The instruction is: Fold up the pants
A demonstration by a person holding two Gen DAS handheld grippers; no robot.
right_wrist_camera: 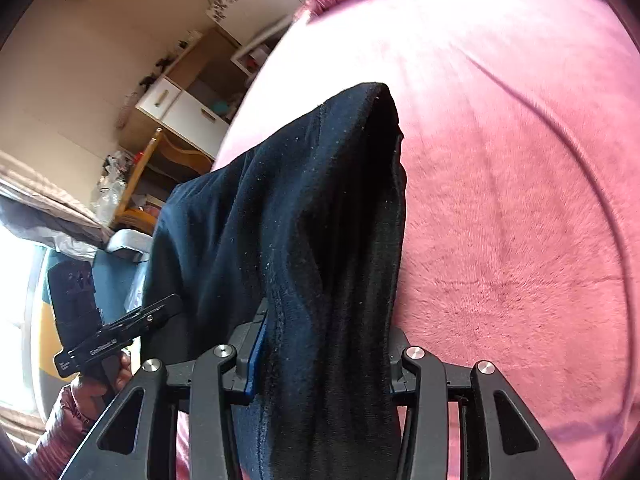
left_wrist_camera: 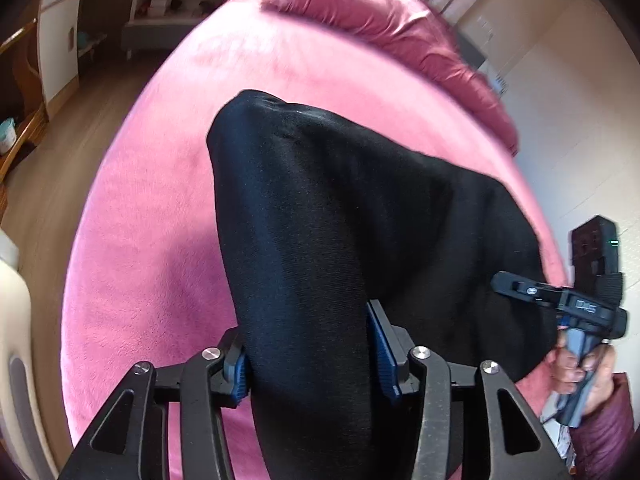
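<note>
Black pants (left_wrist_camera: 340,200) hang in a thick fold over a pink plush bed cover (left_wrist_camera: 160,200). In the left wrist view the fold runs between the fingers of my left gripper (left_wrist_camera: 310,356). The ribbed blue face of its right pad (left_wrist_camera: 386,356) shows bare beside the cloth, so the jaws stand open around it. My right gripper (right_wrist_camera: 324,360) is shut on another bunch of the pants (right_wrist_camera: 300,200), with the cloth draped over its right finger. Each view shows the other gripper at its edge, held by a hand: the right one (left_wrist_camera: 560,304) and the left one (right_wrist_camera: 120,332).
A bunched pink quilt (left_wrist_camera: 380,28) lies along the bed's far side. A white cabinet (right_wrist_camera: 180,108) and a wooden chair (right_wrist_camera: 152,168) stand by the wall, past the wood floor (left_wrist_camera: 60,168). A purple padded sleeve (left_wrist_camera: 600,432) is at the lower right.
</note>
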